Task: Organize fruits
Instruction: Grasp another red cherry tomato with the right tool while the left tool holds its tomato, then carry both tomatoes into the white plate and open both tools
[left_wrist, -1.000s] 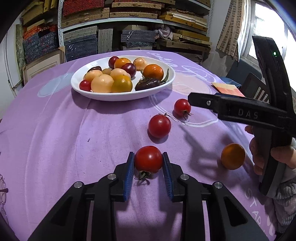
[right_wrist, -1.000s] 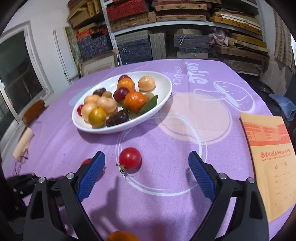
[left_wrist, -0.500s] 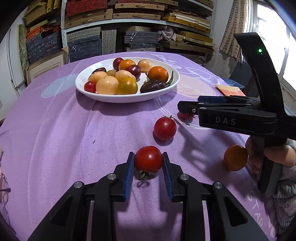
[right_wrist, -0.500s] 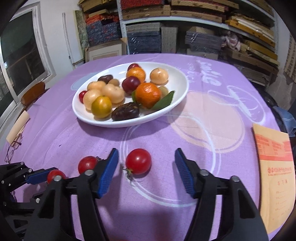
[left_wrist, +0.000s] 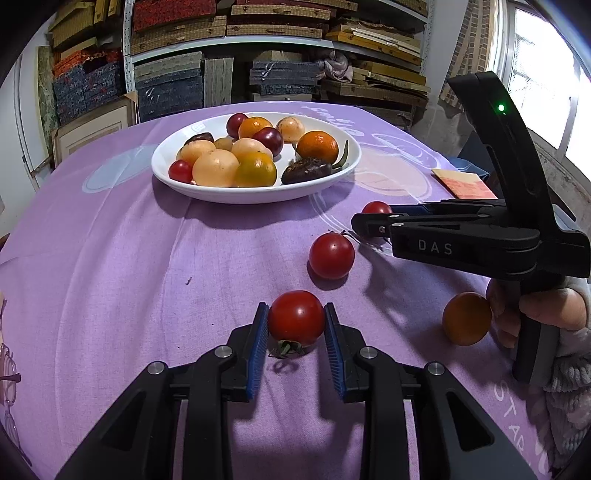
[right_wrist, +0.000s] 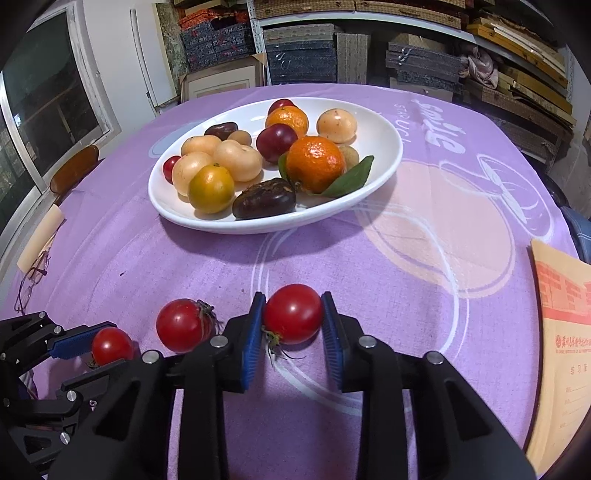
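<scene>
From the left wrist view, the left gripper was clenched on a round, glossy red tomato, its blue ribbed pads pressing both sides. The tomato rested on the purple tablecloth with its dried green stem end tipped toward the camera. A second tomato lay just beyond, a smooth orange fruit to the right near the person's hand, and the white oval plate of mixed fruit farther back.

From the right wrist view, the right gripper gripped another shiny tomato on the cloth, stem turned down and toward the left pad. A loose tomato sat just left.
</scene>
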